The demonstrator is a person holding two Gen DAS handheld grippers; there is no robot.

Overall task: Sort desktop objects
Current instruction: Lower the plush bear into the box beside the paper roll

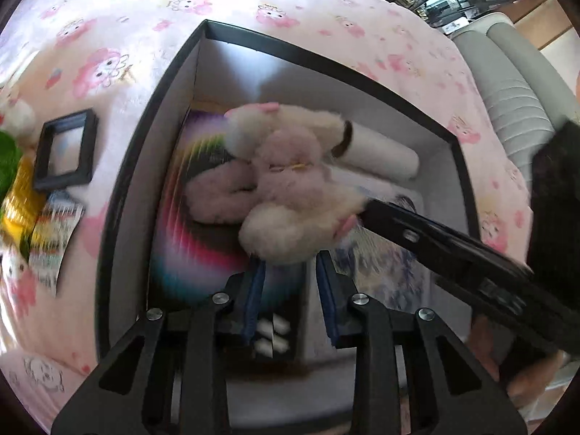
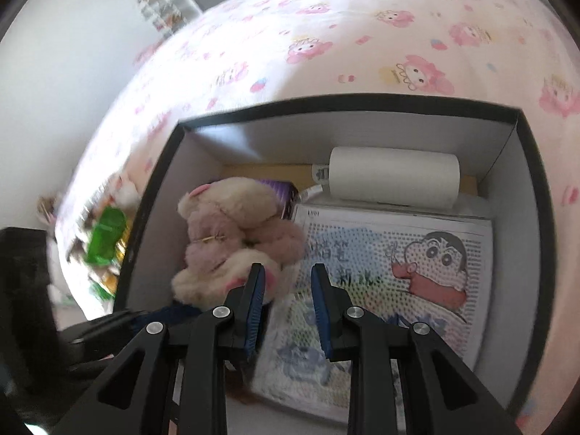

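While both grippers hang over the black cardboard box with white inside walls (image 2: 514, 166), the fluffy cream-and-pink plush toy (image 2: 232, 239) sits inside it at the left side, next to a cartoon dot-pattern sheet (image 2: 398, 253) and a white paper roll (image 2: 393, 177). The left gripper (image 1: 290, 264) has its jaws spread with nothing between them, just under the plush. The right gripper (image 2: 286, 275) is released too, its left finger touching the toy's edge.
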